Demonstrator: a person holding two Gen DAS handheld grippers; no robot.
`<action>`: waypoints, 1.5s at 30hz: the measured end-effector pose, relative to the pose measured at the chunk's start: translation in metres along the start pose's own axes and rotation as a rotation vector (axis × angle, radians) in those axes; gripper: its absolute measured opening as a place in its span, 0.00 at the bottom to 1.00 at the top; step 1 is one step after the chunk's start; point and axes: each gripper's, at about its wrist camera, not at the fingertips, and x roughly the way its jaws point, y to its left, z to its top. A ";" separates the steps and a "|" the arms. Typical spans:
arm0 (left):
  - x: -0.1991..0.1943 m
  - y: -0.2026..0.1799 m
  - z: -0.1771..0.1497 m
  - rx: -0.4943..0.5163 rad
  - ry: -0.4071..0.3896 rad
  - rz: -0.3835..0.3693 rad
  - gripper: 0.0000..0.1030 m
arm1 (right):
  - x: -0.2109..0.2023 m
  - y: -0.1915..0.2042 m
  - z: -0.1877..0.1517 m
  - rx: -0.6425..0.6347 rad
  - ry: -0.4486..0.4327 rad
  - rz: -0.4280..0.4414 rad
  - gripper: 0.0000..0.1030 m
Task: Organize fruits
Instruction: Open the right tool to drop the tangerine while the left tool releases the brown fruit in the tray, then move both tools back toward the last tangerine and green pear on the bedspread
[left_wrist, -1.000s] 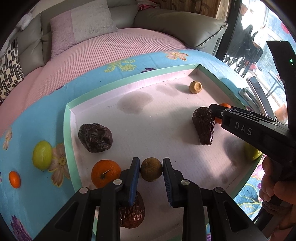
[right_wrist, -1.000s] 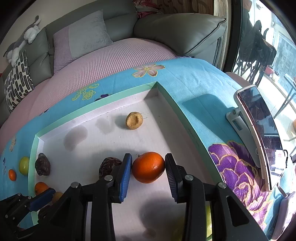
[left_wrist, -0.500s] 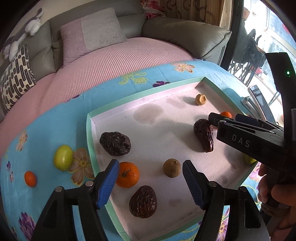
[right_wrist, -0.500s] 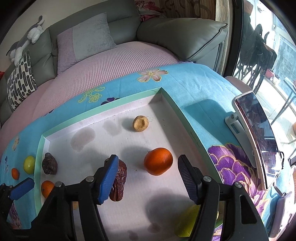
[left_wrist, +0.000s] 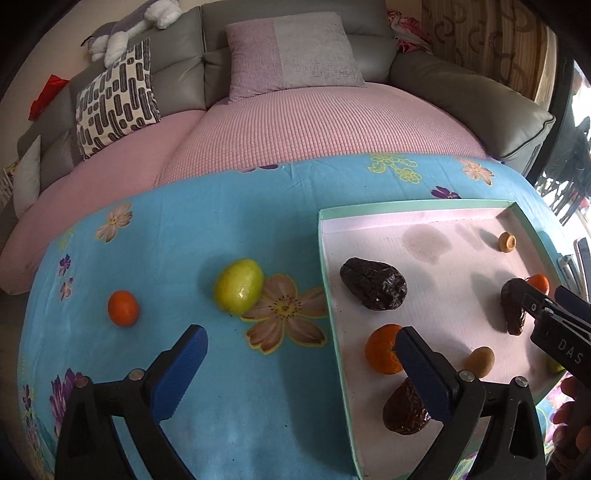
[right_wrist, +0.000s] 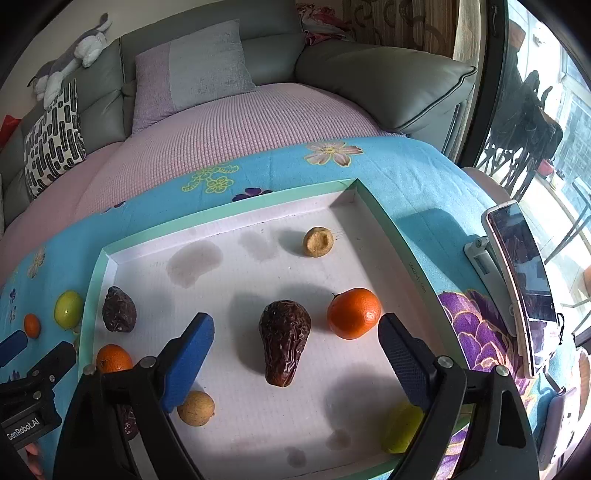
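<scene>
Right view: the right jaw hides part of a yellow-green fruit (right_wrist: 400, 428) — a dark fruit (right_wrist: 129, 424) sits behind the left.

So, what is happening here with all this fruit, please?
A person holds two grippers and is sorting fruit into a shallow tray on a blue cloth. The left gripper is open and empty, above the cloth, facing a green fruit and a small orange not yet in the tray. The right gripper is open too, above a dark date and an orange in the tray.
</scene>
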 end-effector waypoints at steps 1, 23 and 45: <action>0.002 0.007 0.000 -0.019 0.004 0.012 1.00 | -0.001 0.003 -0.001 -0.004 -0.002 0.005 0.91; -0.006 0.107 -0.027 -0.133 0.039 0.106 1.00 | -0.026 0.071 -0.009 -0.157 -0.015 0.068 0.91; -0.006 0.223 -0.034 -0.414 0.050 0.152 1.00 | -0.023 0.120 -0.024 -0.247 -0.007 0.117 0.91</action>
